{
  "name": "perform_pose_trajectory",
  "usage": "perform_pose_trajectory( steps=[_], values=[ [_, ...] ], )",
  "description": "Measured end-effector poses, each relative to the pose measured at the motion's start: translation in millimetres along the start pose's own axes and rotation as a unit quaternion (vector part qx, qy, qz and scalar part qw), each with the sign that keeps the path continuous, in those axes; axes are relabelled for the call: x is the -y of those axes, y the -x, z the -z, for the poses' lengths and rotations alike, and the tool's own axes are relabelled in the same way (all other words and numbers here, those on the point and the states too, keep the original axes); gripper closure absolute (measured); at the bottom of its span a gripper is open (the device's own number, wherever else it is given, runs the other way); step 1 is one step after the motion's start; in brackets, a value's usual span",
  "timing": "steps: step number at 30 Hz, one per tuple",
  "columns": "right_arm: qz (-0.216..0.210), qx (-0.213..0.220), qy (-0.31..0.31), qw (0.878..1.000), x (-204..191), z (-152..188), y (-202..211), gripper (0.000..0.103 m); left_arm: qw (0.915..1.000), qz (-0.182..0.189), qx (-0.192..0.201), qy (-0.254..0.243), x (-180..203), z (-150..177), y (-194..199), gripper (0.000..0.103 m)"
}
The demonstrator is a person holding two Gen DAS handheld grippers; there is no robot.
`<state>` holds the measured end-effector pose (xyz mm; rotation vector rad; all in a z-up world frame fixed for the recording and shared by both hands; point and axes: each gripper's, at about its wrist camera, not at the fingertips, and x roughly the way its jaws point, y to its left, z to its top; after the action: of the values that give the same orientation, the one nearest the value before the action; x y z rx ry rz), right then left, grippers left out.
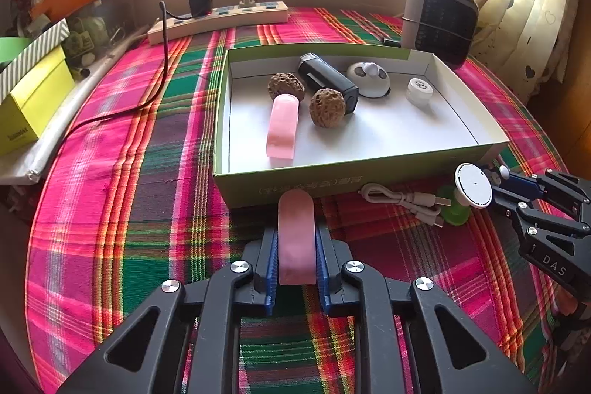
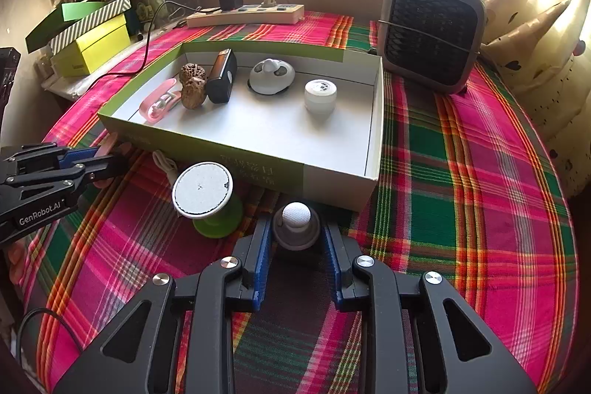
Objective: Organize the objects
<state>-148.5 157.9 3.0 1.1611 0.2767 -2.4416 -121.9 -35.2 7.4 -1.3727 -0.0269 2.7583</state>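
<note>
Left claw (image 1: 296, 246) against box wall (image 1: 295, 178)

Plenty of open room in the near-right half of the box (image 2: 373, 135), bare white floor there; the far-left corner is jammed with two walnuts (image 1: 327, 108), a black case (image 1: 328, 82) and a pink block (image 1: 282, 126); a white jar (image 2: 320, 95) sits alone mid-right. In front of the box wall it's tight: white cable (image 1: 402, 200) and green-based disc (image 2: 205, 189) sit between the two hand-held grippers; the surface (image 2: 480, 209) right of the box is clear up to the fan (image 2: 432, 32).
</note>
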Motion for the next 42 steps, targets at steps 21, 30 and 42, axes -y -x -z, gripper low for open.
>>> perform_pose_trajectory(
  steps=[21, 30, 42],
  values=[
    [-0.003, 0.0, -0.004, 1.0, 0.6, 0.4, 1.2, 0.076, 1.0, 0.001, 0.0, -0.002, 1.6, 1.2, 0.5, 0.087],
    [-0.009, 0.009, -0.012, 1.0, 2.1, 0.6, 6.5, 0.076, 0.9999, 0.003, 0.012, -0.001, 3.0, -1.2, 9.2, 0.087],
    [-0.014, 0.032, -0.016, 0.999, 3.6, -4.9, 24.1, 0.076, 0.9993, 0.017, 0.032, -0.01, 7.6, -10.3, 28.6, 0.087]
  ],
)
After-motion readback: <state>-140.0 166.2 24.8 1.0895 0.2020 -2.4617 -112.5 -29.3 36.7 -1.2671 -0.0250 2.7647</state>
